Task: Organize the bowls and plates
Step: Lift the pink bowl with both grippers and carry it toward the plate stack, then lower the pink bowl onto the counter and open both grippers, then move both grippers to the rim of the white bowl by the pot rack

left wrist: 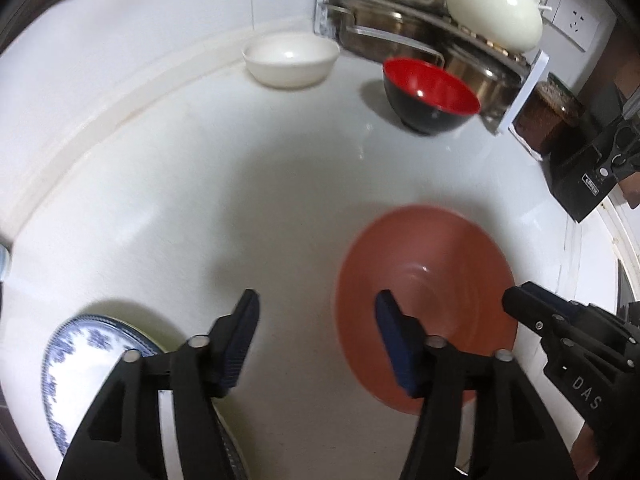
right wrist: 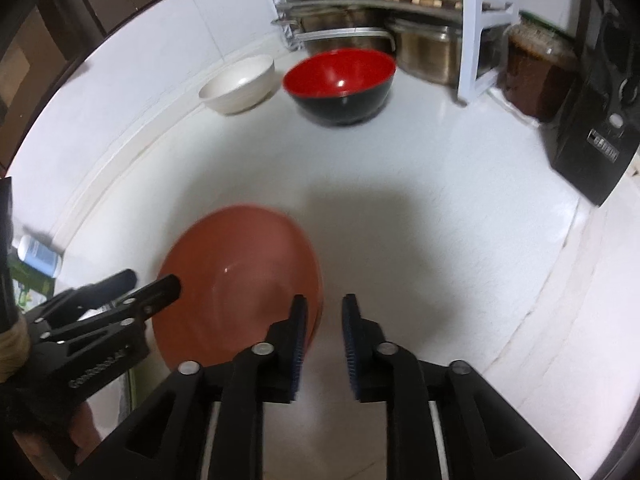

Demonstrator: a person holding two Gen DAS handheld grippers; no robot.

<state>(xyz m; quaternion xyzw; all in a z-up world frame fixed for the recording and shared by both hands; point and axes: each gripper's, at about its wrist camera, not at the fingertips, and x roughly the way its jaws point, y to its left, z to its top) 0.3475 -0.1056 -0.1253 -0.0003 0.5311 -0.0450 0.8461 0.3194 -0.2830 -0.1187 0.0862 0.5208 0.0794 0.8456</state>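
Risk first: terracotta plate [left wrist: 426, 308] is smeared with blur while the rest of the left wrist view is sharper, so I judge it may be unsettled. If a pad clips its rim it could slide or tip.

Left wrist view: left gripper [left wrist: 316, 338] has jaws wide open, holding nothing, pointed down and forward over the white tabletop [left wrist: 200, 200]. Its right pad overlaps the plate's left side; contact cannot be told. Blue-patterned plate [left wrist: 80, 364] sits at lower left, partly under the left finger. White bowl [left wrist: 291, 59] and red-and-black bowl [left wrist: 430, 94] stand far back, near each other but apart, by the pot rack [left wrist: 400, 36]. Right gripper [left wrist: 520, 306] enters from the right, tip at the plate's right rim.

Right wrist view: right gripper [right wrist: 324, 344] has jaws partly open with a narrow gap, empty, angled down at the tabletop. The terracotta plate lies just left of its left pad. Left gripper comes in low left, tips at the plate's left edge. Both bowls are well beyond reach. Collision between the 2 grippers over the plate is the other hazard.
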